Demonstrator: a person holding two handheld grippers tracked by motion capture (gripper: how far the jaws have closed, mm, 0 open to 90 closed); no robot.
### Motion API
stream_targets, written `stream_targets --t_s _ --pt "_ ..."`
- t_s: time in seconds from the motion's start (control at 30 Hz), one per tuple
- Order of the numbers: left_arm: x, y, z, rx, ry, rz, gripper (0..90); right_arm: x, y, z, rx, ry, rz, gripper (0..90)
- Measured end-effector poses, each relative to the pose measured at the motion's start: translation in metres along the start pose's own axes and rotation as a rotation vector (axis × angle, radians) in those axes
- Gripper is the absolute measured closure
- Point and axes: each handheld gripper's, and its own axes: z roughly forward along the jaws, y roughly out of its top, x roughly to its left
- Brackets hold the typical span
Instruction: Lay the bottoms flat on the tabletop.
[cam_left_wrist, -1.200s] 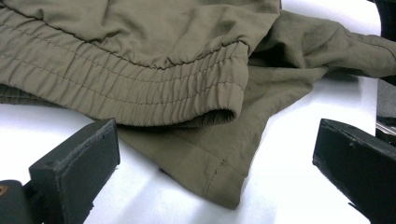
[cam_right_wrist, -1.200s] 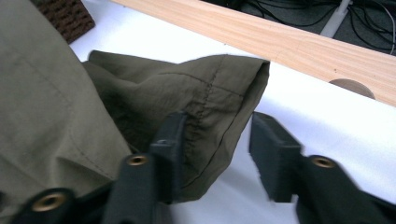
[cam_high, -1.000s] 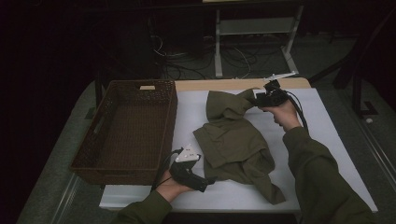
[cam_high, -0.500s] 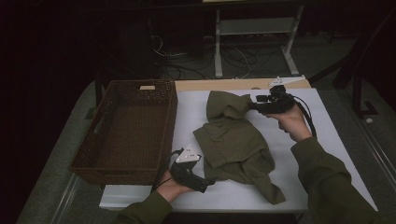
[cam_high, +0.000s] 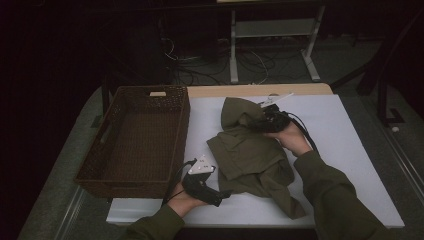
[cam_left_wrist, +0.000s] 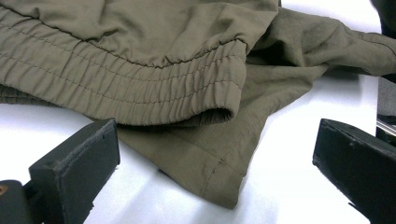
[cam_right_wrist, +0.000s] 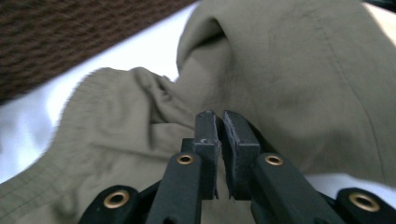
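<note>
1. The olive-green garment (cam_high: 252, 157) lies crumpled in the middle of the white table (cam_high: 350, 150), just right of the brown wicker basket (cam_high: 132, 137).
2. From above, the right gripper (cam_high: 260, 123) is on the garment's far, bunched-up part, with the hand (cam_high: 290, 140) wrapped round its body. Its tips are too dark there to read.
3. The right gripper view settles it: the right gripper's (cam_right_wrist: 222, 128) jaws have just been closing and now stand almost together, barely a slit between the pads. Whether cloth is pinched in that slit is hard to say; the fabric sits right behind them.
4. That same view catches a ribbed cuff (cam_right_wrist: 88, 98) and a strip of basket weave at the top left corner.
5. The left gripper (cam_high: 222, 196) rests at the garment's near left edge, low on the table.
6. The left gripper view shows its jaws spread wide, either side of a hem corner (cam_left_wrist: 224, 186) and a gathered elastic band (cam_left_wrist: 140, 88), pads clear of the cloth.
7. The garment's far side runs off the frame there.
</note>
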Motion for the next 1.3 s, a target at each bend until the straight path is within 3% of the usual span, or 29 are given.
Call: stream_targets --t_s 0.3,0.37,0.5,0.73,1.0,1.3 --pt "0.000 0.000 -0.001 -0.001 -0.002 0.000 0.0 -0.027 0.006 0.022 -0.031 -0.147 0.086 85.4" --pt "0.000 0.000 0.000 -0.001 -0.003 0.000 0.0 -0.032 0.006 0.021 -0.033 -0.155 0.110 83.7" --pt "0.000 0.000 0.000 -0.001 -0.003 -0.001 0.0 -0.031 0.004 0.010 -0.058 -0.123 0.118 72.5" --pt "0.000 0.000 0.000 0.001 0.000 -0.005 0.0 -0.013 -0.002 -0.018 -0.075 -0.059 0.081 55.1" --pt "0.002 0.000 0.000 0.003 0.006 -0.015 0.0 0.011 -0.017 -0.045 -0.074 0.002 0.035 48.8" --pt "0.002 0.000 -0.001 -0.004 0.005 -0.015 0.0 0.041 -0.034 -0.069 -0.043 0.031 -0.042 47.9"
